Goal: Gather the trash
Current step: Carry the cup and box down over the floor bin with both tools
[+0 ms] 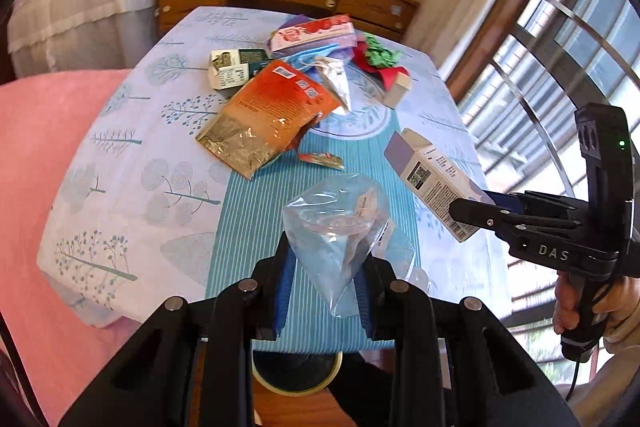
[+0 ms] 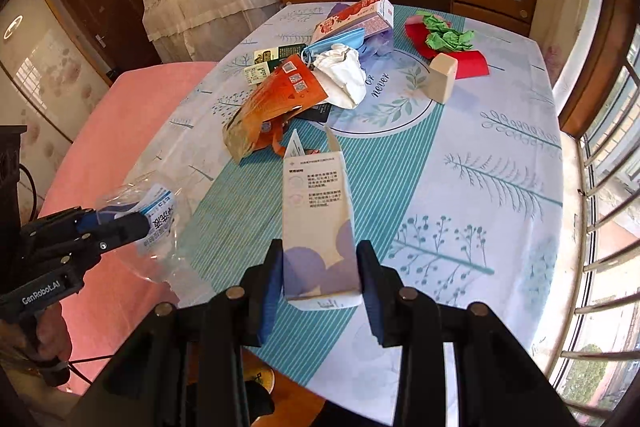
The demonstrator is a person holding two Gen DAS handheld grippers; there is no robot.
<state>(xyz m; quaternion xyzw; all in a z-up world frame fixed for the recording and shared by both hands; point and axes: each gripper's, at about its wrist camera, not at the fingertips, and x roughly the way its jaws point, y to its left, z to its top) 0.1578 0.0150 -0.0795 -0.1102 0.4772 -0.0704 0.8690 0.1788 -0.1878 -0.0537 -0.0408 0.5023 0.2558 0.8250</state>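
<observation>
The left gripper (image 1: 325, 291) is pinching a crumpled clear plastic bag (image 1: 338, 227) between its blue pads, holding it up over the striped teal centre panel of the round table's pale blue tree-print tablecloth (image 1: 132, 163). The right gripper (image 2: 318, 279) is clamping a tall white-and-lilac cardboard box (image 2: 318, 223) by its lower end, its open flaps pointing away toward the middle of the tablecloth; the box is lifted clear of the cloth. No earlier picture is given, so only this grip can be told.

Farther across the tablecloth, beyond both held pieces, a flattened orange foil pouch (image 2: 276, 107) is lying with its torn end toward the grippers. Just behind it, crumpled white paper (image 2: 344, 75) is resting against a blue face mask (image 2: 336, 41), and a red-and-white carton (image 2: 356, 17) is lying on top at the far edge. A small green-and-white box (image 2: 266, 65) is sitting left of the pouch. Right of the cloth's printed circle, a cream block (image 2: 442, 77) is standing upright, with crumpled green paper (image 2: 446, 35) on a red sheet (image 2: 470, 65) behind it.
</observation>
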